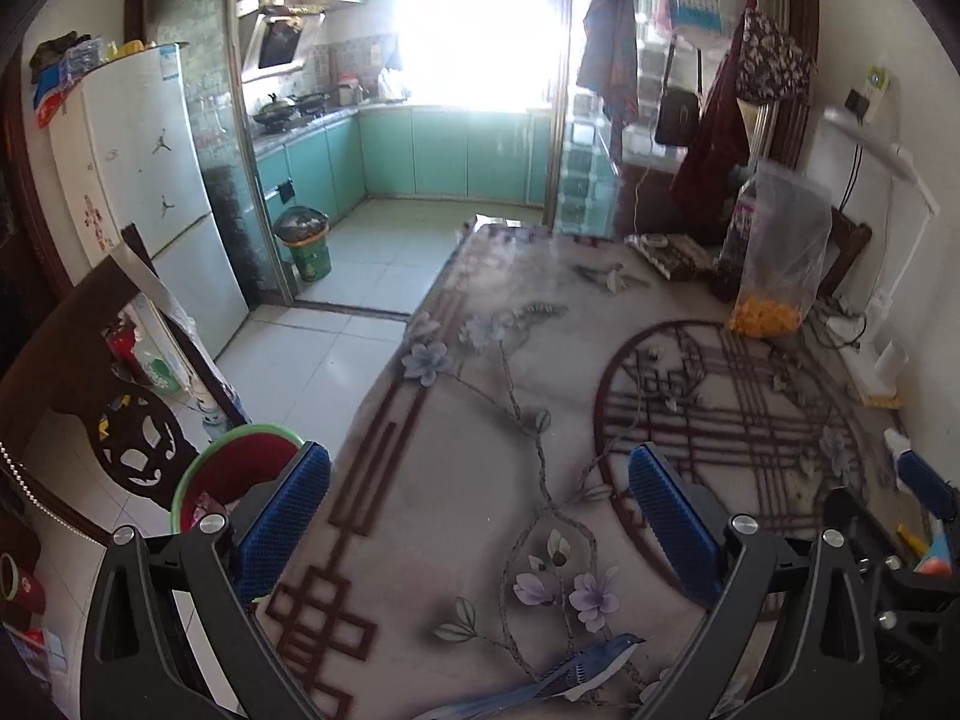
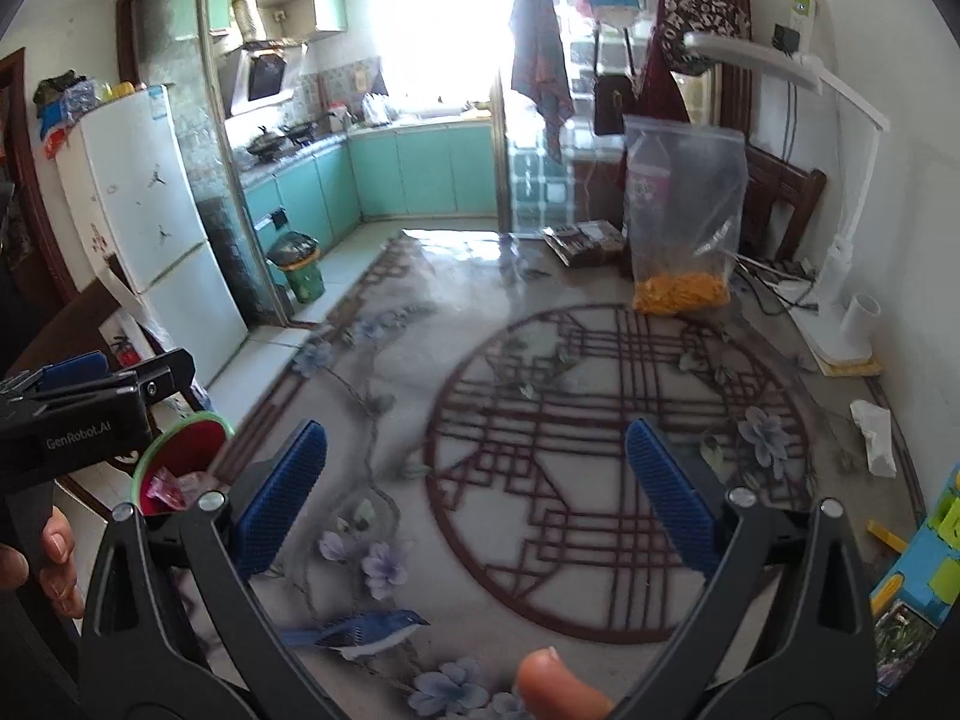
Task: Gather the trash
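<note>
Near the right edge of the floral patterned tabletop (image 2: pixel 420 360): crumpled white tissue (image 2: pixel 875 427), probably light, soft and easily squashed, best pinched mid-bundle; left gripper (image 1: pixel 480 516) and right gripper (image 2: pixel 477 495) both spread wide, empty; green-rimmed red bin (image 2: pixel 180 462) at left.
</note>
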